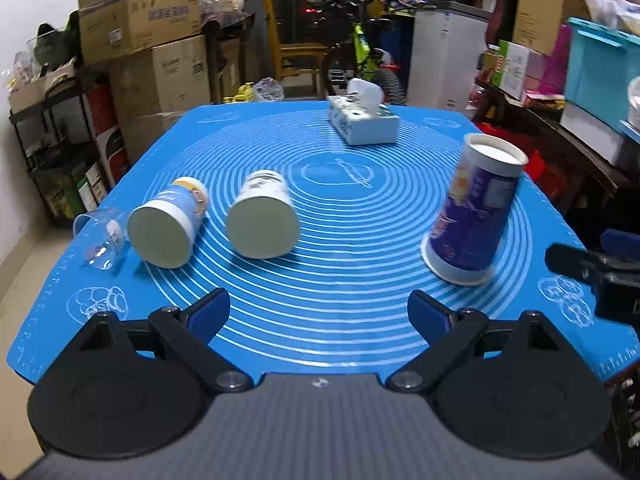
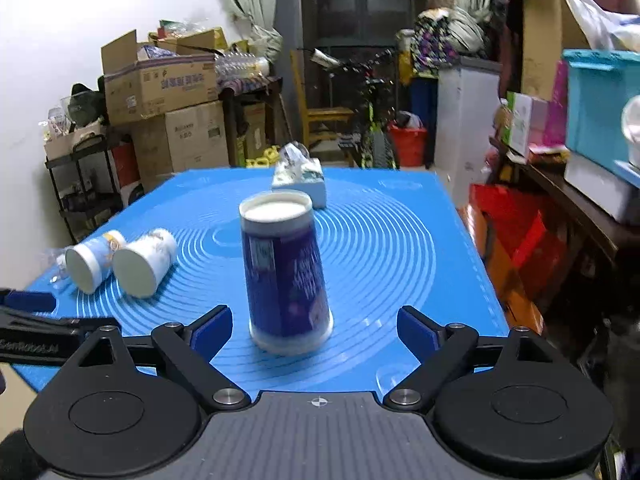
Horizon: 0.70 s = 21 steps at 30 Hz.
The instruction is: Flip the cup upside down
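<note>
**Purple cup inverted on tabletop; both tools spread**

Left wrist view: left tool (image 1: 319, 312) w/ blue-padded fingers spread wide, holding nothing, hovering over the near edge of the tabletop (image 1: 360, 332), which is covered by a blue mat w/ white concentric rings. Purple cup (image 1: 472, 210) stands mouth-down, white base up, toward the right edge of the tabletop; it appears tilted in this view, though fisheye distortion may account for that. Two paper cups lie on their sides toward the left edge, bases facing the camera: a blue-and-white cup (image 1: 170, 226) and, just beside it to the right, a white printed cup (image 1: 262, 216). A clear plastic cup (image 1: 100, 236) lies at the left edge, next to the blue-and-white cup. Tissue box (image 1: 362, 122) sits near the far edge, a tissue sticking out of its top. Part of the right tool shows at the right border.

Right wrist view: right tool (image 2: 315, 328) also spread wide, pinching nothing. Purple cup (image 2: 284, 268) stands between & just ahead of its fingers, not touching either pad; rim on the mat near the near edge. Tissue box (image 2: 300, 180) behind it at the far edge. The two lying cups (image 2: 120, 260) are toward the left edge, well apart from the purple cup.
</note>
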### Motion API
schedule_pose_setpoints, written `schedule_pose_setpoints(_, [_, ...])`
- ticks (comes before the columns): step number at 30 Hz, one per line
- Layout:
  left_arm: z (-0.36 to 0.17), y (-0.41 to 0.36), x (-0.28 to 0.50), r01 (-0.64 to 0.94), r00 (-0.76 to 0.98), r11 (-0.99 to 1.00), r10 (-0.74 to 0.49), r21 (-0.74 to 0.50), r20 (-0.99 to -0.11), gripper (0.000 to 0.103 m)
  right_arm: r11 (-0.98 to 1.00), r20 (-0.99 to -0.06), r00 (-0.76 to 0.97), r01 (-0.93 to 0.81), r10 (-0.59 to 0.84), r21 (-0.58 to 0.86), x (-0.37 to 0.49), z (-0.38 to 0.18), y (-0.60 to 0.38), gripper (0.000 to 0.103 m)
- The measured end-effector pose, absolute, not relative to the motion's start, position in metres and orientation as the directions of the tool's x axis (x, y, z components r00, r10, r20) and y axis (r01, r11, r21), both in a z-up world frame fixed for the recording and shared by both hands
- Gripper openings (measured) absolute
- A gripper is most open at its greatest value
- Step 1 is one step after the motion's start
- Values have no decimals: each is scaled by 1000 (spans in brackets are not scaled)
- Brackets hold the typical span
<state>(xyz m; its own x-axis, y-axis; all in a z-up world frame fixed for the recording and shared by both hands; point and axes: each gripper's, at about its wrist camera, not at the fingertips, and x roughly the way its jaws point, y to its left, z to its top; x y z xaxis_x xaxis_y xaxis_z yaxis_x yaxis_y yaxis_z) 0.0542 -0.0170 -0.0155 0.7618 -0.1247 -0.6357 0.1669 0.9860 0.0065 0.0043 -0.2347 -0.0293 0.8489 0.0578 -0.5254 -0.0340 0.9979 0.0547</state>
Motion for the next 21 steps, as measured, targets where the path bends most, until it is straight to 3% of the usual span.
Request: schedule_pose_setpoints(21, [-25, -35, 24, 236, 725, 972, -164, 18, -670, 95, 999, -592, 805, -46, 37, 1, -30, -34, -232, 91])
